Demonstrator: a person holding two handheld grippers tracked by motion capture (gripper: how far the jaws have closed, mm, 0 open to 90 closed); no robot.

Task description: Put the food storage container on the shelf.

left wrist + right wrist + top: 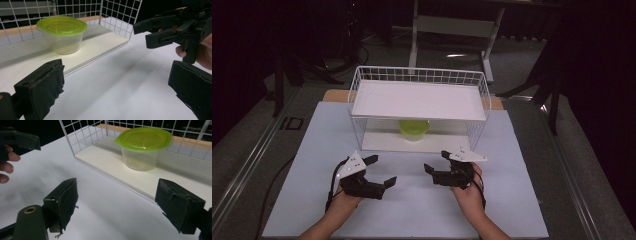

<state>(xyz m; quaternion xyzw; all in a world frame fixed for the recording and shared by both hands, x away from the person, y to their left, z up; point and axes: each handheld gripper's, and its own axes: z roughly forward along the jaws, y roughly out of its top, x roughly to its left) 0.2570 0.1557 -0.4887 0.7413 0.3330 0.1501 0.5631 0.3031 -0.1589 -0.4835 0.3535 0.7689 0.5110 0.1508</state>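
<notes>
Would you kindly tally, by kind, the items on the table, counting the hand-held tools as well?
Clear containers with a green lid: 1
White wire racks: 1
Black hand-held tools, left tool and right tool: 2
Total: 4

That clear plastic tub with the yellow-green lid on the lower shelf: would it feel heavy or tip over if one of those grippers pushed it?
The clear plastic tub with the yellow-green lid looks empty, so probably light and easy to slide. It narrows toward its base, so a push near the lid might tip it. Its thin walls may flex under a squeeze.
</notes>
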